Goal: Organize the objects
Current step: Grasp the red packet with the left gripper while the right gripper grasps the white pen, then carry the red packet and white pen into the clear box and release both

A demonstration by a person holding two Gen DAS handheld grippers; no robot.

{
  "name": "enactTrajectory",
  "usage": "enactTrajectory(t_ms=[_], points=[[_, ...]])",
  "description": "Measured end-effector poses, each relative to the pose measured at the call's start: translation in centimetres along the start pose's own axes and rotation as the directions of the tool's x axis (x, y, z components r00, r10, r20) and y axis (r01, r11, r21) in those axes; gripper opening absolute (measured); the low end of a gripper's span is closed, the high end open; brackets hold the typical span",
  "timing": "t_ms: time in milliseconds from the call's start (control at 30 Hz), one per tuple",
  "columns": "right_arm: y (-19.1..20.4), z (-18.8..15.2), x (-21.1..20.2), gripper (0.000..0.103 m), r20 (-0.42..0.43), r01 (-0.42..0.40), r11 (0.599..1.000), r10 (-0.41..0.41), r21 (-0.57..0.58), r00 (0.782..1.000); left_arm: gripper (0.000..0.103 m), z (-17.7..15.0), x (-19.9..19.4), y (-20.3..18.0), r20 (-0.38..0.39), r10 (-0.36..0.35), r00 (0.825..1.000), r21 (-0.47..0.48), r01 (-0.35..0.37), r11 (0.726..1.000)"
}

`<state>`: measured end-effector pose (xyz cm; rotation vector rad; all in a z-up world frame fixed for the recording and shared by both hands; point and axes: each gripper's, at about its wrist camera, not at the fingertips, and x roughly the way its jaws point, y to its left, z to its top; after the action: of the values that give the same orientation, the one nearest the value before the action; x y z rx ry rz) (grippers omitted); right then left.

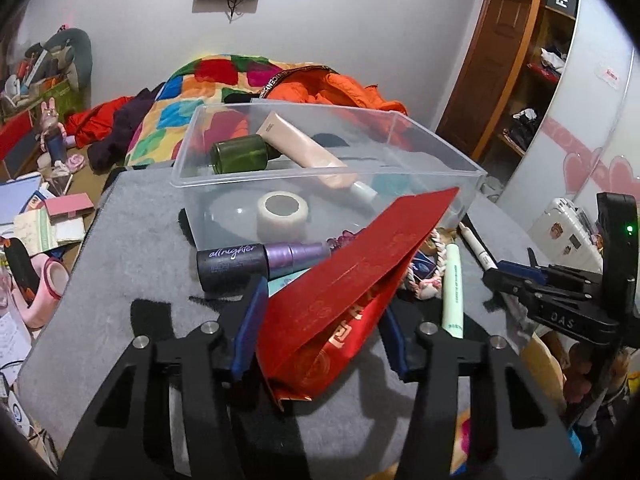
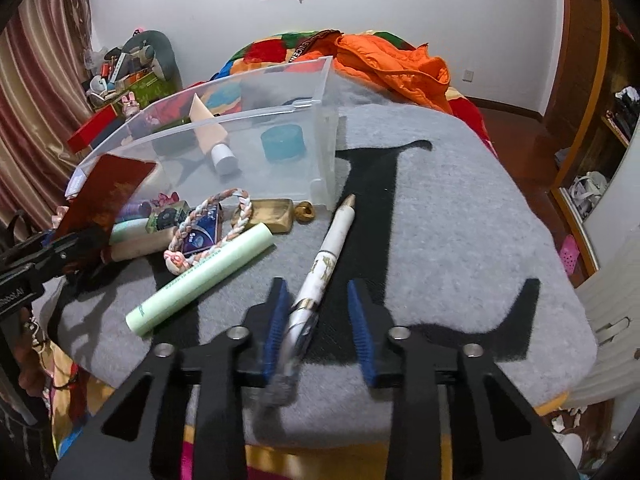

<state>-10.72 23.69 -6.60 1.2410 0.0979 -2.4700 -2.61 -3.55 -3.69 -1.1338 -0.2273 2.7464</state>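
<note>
A clear plastic bin (image 1: 400, 120) stands on a grey mat (image 1: 132, 264). It holds a green jar (image 1: 240, 154), a beige tube (image 1: 304, 148), a tape roll (image 1: 282, 216) and a teal tin (image 2: 282, 142). My left gripper (image 1: 320, 316) is shut on a red envelope (image 1: 352, 280), held tilted up against the bin's near wall. My right gripper (image 2: 320, 300) is open around a white pen (image 2: 324, 264) that lies on the mat between its fingers. A pale green tube (image 2: 200, 276) lies to the pen's left.
A purple spray bottle (image 1: 256, 260), a braided cord (image 2: 212, 224), a gold clip (image 2: 272, 216) and small packets lie before the bin. A bed with a bright quilt (image 1: 192, 92) and orange jacket (image 2: 392, 64) is behind. A wardrobe (image 1: 516, 64) stands right.
</note>
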Motion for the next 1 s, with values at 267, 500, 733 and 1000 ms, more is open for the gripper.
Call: enactTrajectory(t_ms=[267, 500, 733, 1000], points=[[0.0, 0.4, 0.5, 0.018, 0.014, 0.025, 1.0, -0.025, 0.016, 1.0, 0.052, -0.5, 0.8, 0.2, 0.0, 0.045, 0.999, -0.009, -0.045, 0.999], [-0.6, 0.0, -0.1, 0.01, 0.045, 0.033, 0.998, -0.035, 0.047, 0.998, 0.036, -1.0, 0.2, 0.4, 0.022, 0.047, 0.999, -0.041, -0.046, 0.998], [-1.1, 0.2, -1.8, 0.01, 0.094, 0.034, 0.997, -0.041, 0.072, 0.995, 0.027, -1.4, -1.9, -0.2, 0.057, 0.057, 0.997, -0.03, -0.055, 0.998], [-1.5, 0.9, -4.3, 0.01, 0.163, 0.027, 0.994, -0.044, 0.105, 0.986, 0.026, -0.8, -4.2, -0.9, 0.116, 0.049, 0.992, -0.031, -0.046, 0.998]])
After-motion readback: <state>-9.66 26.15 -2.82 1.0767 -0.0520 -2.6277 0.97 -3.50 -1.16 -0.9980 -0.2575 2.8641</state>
